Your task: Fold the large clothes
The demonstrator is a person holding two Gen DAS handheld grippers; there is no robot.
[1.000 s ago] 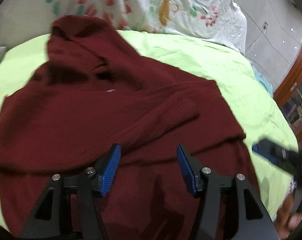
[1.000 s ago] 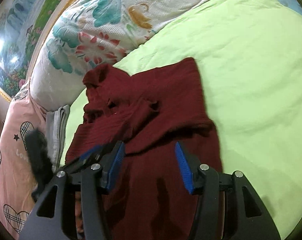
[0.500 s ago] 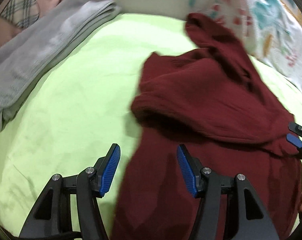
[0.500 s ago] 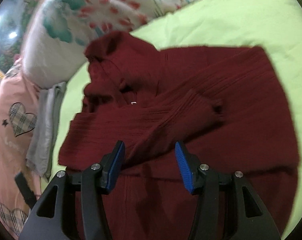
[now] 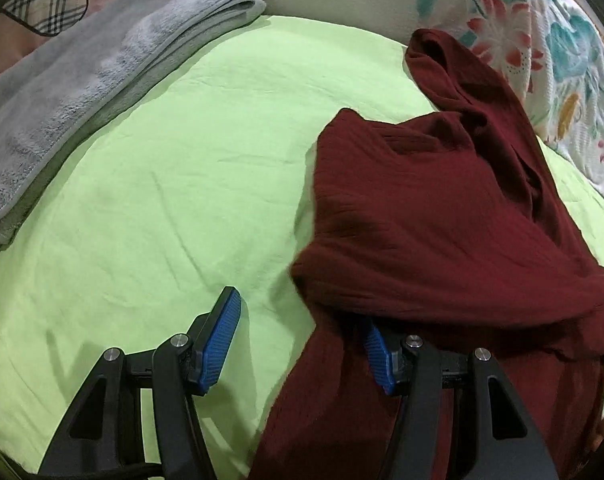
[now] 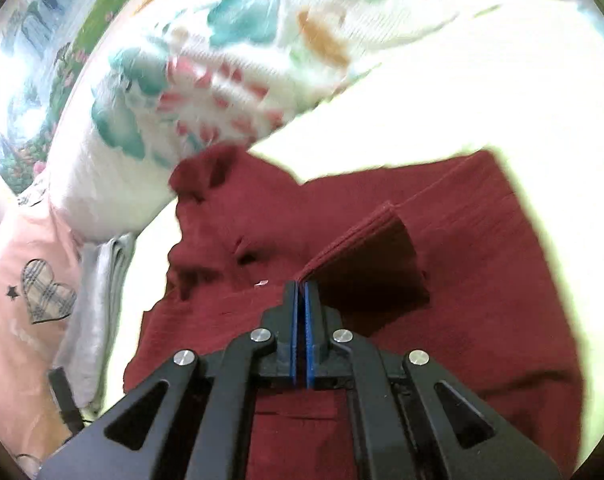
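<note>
Sweater (image 5: 441, 216): dark red knit, lying on the bed, partly folded over itself; in the left wrist view it fills the right half of the picture, its neck end toward the quilt.
Sleeve (image 6: 365, 256): a ribbed cuff end lies across the sweater's middle; its near corner runs into the right tongs' tips.
Left tongs (image 5: 298, 344): jaws wide apart, holding nothing; the left pad (image 5: 218, 344) sits over bare sheet beside the sweater, the right pad is partly covered by a fold of the sweater's edge draped over it.
Right tongs (image 6: 300, 292): blue pads pressed together with only a thin slit between them, pinching the sleeve's edge at the tips, above the sweater's middle.
Sheet (image 5: 174, 200): light green, wrinkled, covering the bed under the sweater; it looks washed out to near white in the right wrist view.
Quilt (image 5: 541, 40): white with teal, red and orange flowers, bunched just beyond the sweater's neck end and touching it.
Towel (image 5: 82, 68): grey, folded, on the bed well left of the sweater.
Pillow (image 6: 26, 280): pink with a plaid heart, beyond the towel, farther still from the sweater.
Focus: the right wrist view is blurred, so fine detail on the quilt cannot be told.
</note>
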